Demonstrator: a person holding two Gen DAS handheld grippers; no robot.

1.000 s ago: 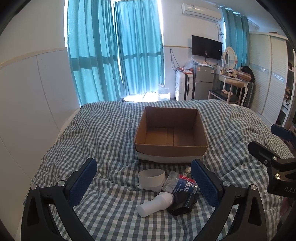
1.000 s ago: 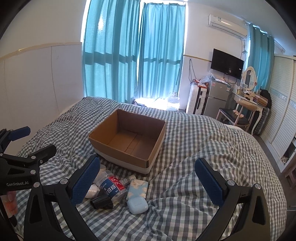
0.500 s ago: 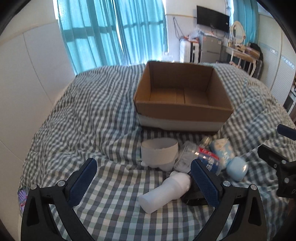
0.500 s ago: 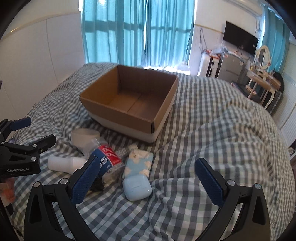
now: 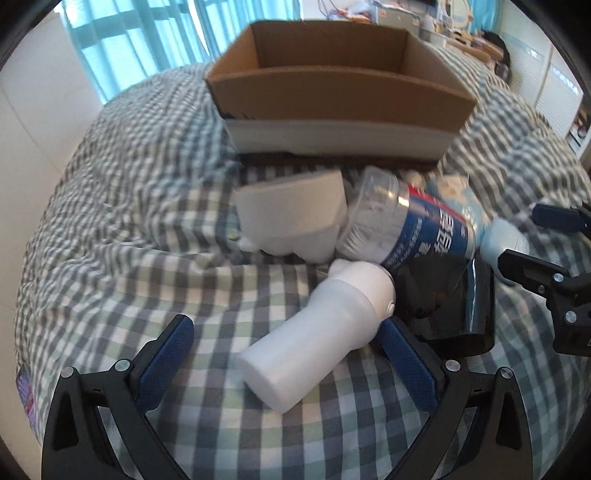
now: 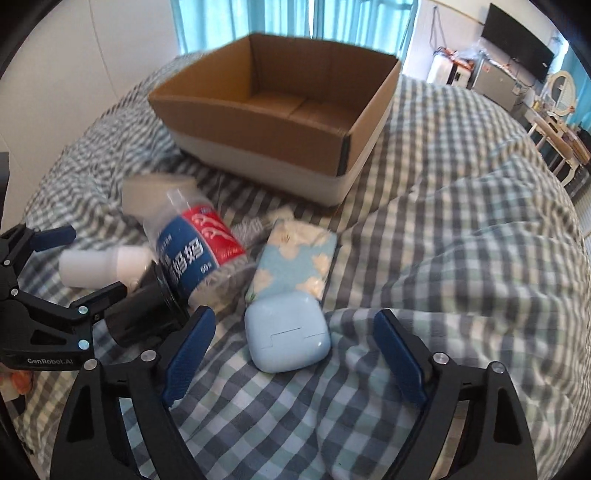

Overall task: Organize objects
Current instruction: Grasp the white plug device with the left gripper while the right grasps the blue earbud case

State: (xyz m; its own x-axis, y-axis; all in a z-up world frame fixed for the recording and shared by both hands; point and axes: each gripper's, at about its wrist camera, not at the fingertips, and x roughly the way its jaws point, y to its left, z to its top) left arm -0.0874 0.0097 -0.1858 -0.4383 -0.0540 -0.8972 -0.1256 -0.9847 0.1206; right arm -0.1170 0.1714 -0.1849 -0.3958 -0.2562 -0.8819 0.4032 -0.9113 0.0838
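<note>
A pile of objects lies on the checked bedspread before an open cardboard box (image 5: 332, 74) (image 6: 277, 107). My left gripper (image 5: 288, 354) is open, low over a white bottle (image 5: 317, 336) that lies between its fingers without touching the pads. My right gripper (image 6: 291, 354) has its jaws closing around a pale blue earbud case (image 6: 286, 332), pads still apart from it. Beside these lie a crushed plastic bottle (image 5: 406, 229) (image 6: 195, 251) with a blue and red label, a black object (image 5: 447, 299) (image 6: 147, 314), a white cup-like piece (image 5: 291, 221) and a blue tissue pack (image 6: 295, 262).
The bed's checked cover (image 6: 461, 229) is rumpled, with folds at the right. A white wall panel (image 5: 33, 110) runs along the left. Teal curtains (image 6: 295, 18), a fridge, a TV and a dressing table stand beyond the bed.
Both grippers have dropped toward the pile and tilted downward, so the objects look much larger. The right jaws have narrowed around the earbud case. Nothing on the bed has moved.
</note>
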